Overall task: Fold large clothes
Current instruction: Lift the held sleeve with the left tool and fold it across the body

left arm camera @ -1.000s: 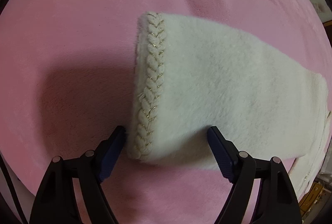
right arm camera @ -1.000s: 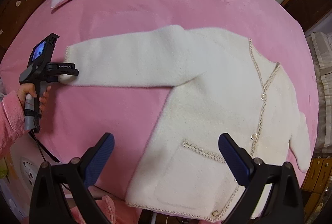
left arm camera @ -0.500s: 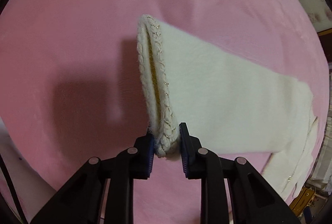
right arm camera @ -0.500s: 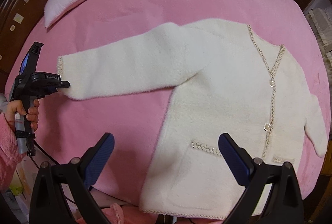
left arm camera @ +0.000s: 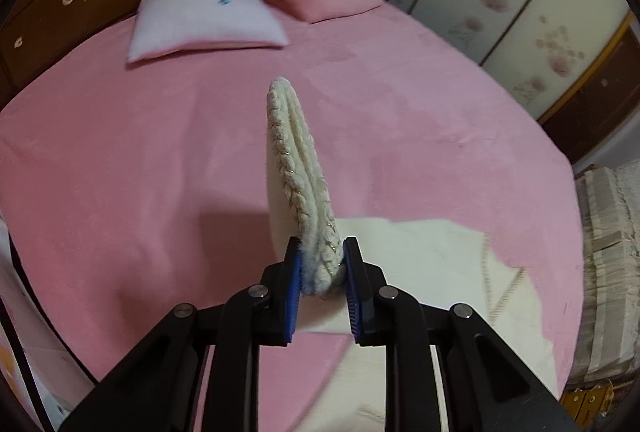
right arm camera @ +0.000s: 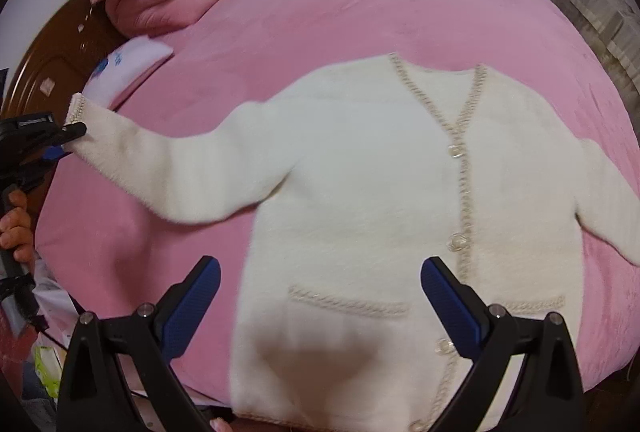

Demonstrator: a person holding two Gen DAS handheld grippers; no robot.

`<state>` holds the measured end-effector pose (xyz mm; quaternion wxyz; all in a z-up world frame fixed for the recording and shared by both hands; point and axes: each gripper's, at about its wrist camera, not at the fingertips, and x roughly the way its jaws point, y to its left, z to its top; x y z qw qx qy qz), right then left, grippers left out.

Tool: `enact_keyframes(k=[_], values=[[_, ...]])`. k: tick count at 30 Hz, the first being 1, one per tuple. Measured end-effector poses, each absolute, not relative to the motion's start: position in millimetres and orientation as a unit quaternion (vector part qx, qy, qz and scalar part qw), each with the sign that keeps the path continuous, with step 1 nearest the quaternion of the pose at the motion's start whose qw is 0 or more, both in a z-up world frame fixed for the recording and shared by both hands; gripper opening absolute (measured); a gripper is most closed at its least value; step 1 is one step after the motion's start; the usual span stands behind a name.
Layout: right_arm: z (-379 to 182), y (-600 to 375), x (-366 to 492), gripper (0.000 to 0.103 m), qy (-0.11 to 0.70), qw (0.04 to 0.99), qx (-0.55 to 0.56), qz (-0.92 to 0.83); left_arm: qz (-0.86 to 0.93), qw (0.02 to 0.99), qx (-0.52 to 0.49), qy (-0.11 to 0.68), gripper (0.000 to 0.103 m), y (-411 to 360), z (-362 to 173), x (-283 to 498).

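Step in hand: first sleeve fold. Left hand-held gripper (left arm camera: 322, 268) has just been closing and now pinches the braided cuff (left arm camera: 298, 168) of the white cardigan (right arm camera: 360, 192), cuff between the pads, sleeve (right arm camera: 180, 168) raised off the pink bed (right arm camera: 360, 4). Cardigan lies face up, buttoned, flat across the bed, other sleeve out to the right. Next move likely: carry the cuff across over the chest and lay it flat. Right hand-held gripper (right arm camera: 320, 296) hovers above the lower front near the pocket trim, jaws wide apart, holding nothing.
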<state>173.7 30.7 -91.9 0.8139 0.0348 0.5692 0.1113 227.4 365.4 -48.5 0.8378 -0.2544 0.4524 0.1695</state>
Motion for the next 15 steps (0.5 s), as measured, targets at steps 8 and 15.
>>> enact_keyframes(k=[8, 15], values=[[-92.2, -76.9, 206.6, 0.100, 0.545, 0.830, 0.075, 0.090, 0.090, 0.852, -0.200, 0.476, 0.016, 224.5, -43.9, 288.3], [-113.0, -148.7, 222.7, 0.101, 0.533, 0.837, 0.117, 0.035, 0.010, 0.835, -0.133, 0.534, 0.014, 119.2, -103.4, 334.5]])
